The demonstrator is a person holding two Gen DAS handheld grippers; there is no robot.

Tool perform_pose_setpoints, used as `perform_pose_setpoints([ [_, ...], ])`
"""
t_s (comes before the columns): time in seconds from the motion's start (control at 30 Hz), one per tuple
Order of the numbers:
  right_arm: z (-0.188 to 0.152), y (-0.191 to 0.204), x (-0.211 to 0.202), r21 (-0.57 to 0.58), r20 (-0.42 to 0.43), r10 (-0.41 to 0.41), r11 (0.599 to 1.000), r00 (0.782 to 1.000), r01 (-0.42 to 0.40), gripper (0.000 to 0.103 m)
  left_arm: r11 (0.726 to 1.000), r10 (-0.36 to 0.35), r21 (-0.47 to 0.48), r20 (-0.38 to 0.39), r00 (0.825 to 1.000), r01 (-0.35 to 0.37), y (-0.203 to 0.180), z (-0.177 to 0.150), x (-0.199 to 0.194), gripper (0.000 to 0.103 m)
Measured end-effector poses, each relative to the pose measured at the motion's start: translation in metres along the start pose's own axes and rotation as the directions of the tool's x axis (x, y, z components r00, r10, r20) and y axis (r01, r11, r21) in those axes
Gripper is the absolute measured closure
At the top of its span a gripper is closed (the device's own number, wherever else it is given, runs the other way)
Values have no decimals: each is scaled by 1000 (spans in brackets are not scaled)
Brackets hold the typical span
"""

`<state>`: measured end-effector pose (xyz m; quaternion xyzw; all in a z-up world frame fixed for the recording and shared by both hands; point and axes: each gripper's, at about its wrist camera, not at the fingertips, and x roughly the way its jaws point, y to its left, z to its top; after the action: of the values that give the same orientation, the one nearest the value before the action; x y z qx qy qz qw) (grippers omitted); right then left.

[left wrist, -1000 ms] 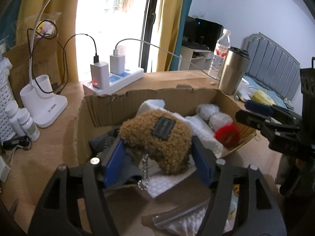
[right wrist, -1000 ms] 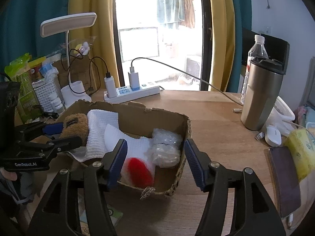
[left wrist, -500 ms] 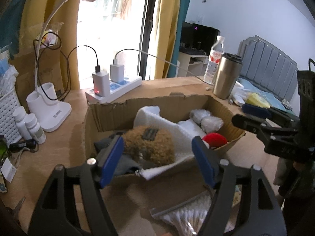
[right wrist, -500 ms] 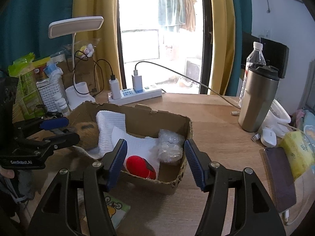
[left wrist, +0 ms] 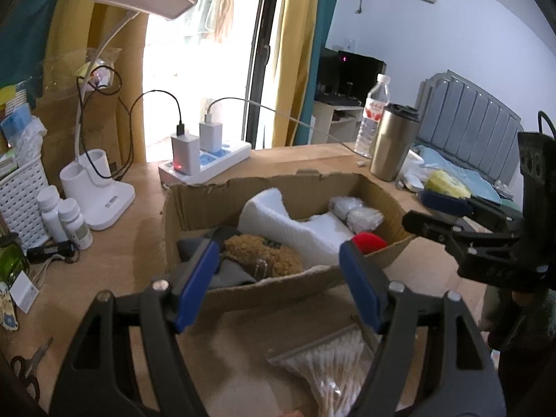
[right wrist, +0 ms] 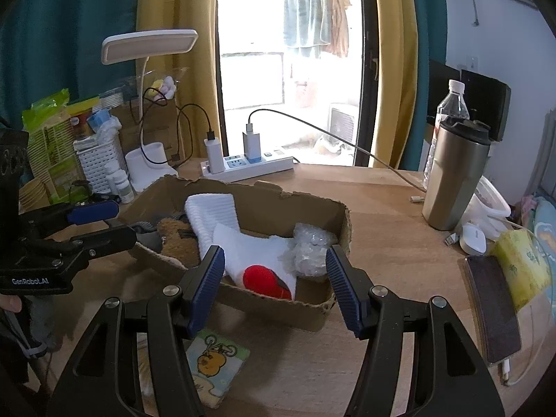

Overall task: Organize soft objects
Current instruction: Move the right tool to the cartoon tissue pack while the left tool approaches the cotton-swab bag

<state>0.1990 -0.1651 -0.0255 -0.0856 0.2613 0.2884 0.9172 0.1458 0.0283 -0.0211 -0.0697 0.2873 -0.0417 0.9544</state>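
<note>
A cardboard box (left wrist: 278, 286) (right wrist: 264, 208) on the wooden desk holds a brown fuzzy pouch (left wrist: 267, 255) (right wrist: 175, 239), a white towel (left wrist: 295, 224) (right wrist: 212, 215), a white sock with a red toe (right wrist: 266, 279) (left wrist: 370, 241), a bubble-wrap wad (right wrist: 309, 252) (left wrist: 358, 210) and a grey cloth (left wrist: 227, 272). My left gripper (left wrist: 278, 283) is open and empty, just in front of the box's near wall. My right gripper (right wrist: 274, 285) is open and empty before the box's other side.
A bag of cotton swabs (left wrist: 326, 365) lies under the left gripper. A cartoon card (right wrist: 212, 365) lies under the right one. A power strip (right wrist: 248, 166), lamp base (left wrist: 97, 191), pill bottles (left wrist: 66, 219), steel tumbler (right wrist: 455, 173), phone (right wrist: 491, 309) and scissors (left wrist: 29, 368) surround the box.
My left gripper has let go of the brown pouch, which now lies in the box, and has pulled back and up. My right gripper has also drawn back a little.
</note>
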Motion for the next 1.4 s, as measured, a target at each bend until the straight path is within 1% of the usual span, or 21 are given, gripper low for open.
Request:
perform_pose_setpoints([
  [0.2, -1, 6, -6, -6, -5, -5, 1000, 1000, 5, 38, 1000, -5, -9, 6, 1000, 5, -2, -7, -9, 29],
  [0.3, -4, 9, -8, -5, -8, 3, 1000, 1000, -3, 34, 1000, -3, -4, 7, 1000, 3, -5, -12, -12, 29],
  [0.5, -13, 16, -10, -5, -31, 23, 1000, 999, -24, 34, 1000, 6, -11, 0, 1000, -6, -7, -18, -17, 28],
  [0.6, -20, 20, -7, -6, -55, 37, 999, 998, -37, 33, 1000, 4, -15, -9, 1000, -5, -7, -22, -19, 25],
  [0.63, -22, 22, -6, -7, -62, 39, 999, 997, -40, 33, 1000, 3, -15, -12, 1000, -3, -7, -23, -18, 20],
  [0.67, -24, 23, -5, -8, -71, 42, 999, 997, -43, 33, 1000, -3, -16, -20, 1000, 3, -7, -25, -18, 20],
  [0.73, -29, 26, -4, -9, -87, 45, 999, 995, -46, 33, 1000, -17, -17, -36, 999, 17, -8, -29, -18, 19],
  [0.97, -44, 33, 5, -14, -152, 63, 998, 986, -66, 33, 1000, -14, -23, -70, 997, 12, -10, -42, -17, 19],
  [1.13, -51, 40, 10, -19, -182, 79, 996, 980, -84, 33, 999, -19, -30, -95, 995, 16, -11, -51, -15, 19],
  [1.3, -60, 42, 19, -28, -232, 58, 997, 971, -66, 33, 999, -17, -34, -115, 993, 13, -13, -58, -13, 19],
  [1.4, -64, 41, 22, -17, -252, 74, 997, 965, -81, 32, 999, -16, -38, -130, 991, 11, -13, -61, -10, 19],
])
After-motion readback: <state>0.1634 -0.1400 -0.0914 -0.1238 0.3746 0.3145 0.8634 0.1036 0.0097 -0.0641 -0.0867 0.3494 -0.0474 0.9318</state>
